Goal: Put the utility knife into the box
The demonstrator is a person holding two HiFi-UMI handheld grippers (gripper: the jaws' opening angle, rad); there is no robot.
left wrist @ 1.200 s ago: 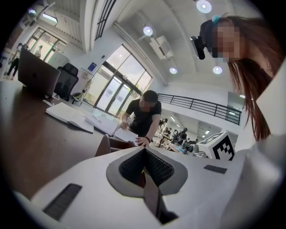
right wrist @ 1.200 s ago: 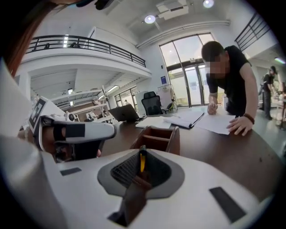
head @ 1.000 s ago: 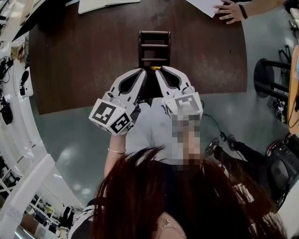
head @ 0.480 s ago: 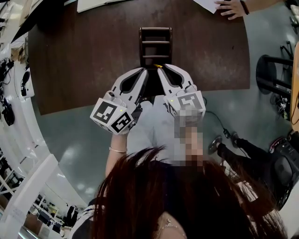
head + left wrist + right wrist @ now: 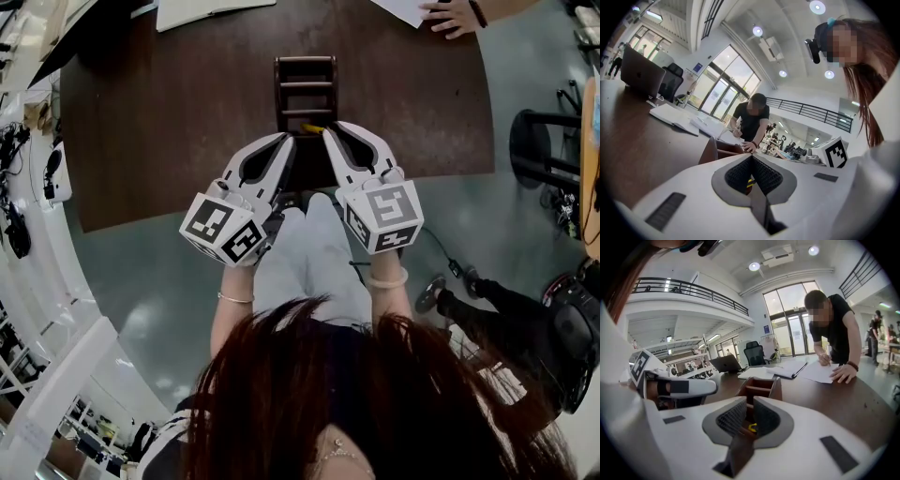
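The brown wooden box (image 5: 307, 84) with open compartments stands on the dark table (image 5: 169, 122), straight ahead of both grippers. A small yellow piece of the utility knife (image 5: 314, 127) shows just in front of the box, beside the tip of my right gripper (image 5: 330, 131). In the right gripper view the knife (image 5: 751, 427) sits low between the narrowly parted pads of the right gripper (image 5: 749, 401), with the box (image 5: 761, 387) beyond. My left gripper (image 5: 286, 141) hangs close alongside, its tips touching (image 5: 751, 158). Yellow shows through its gap (image 5: 750, 181).
An open notebook (image 5: 211, 9) lies at the table's far left. A person's hand (image 5: 455, 19) rests on paper at the far right. A laptop (image 5: 640, 72) stands far off. A black stool (image 5: 539, 155) stands right of the table. Both grippers hover over the table's near edge.
My right gripper has risen toward the camera and edged forward to the box. The left gripper has barely moved.
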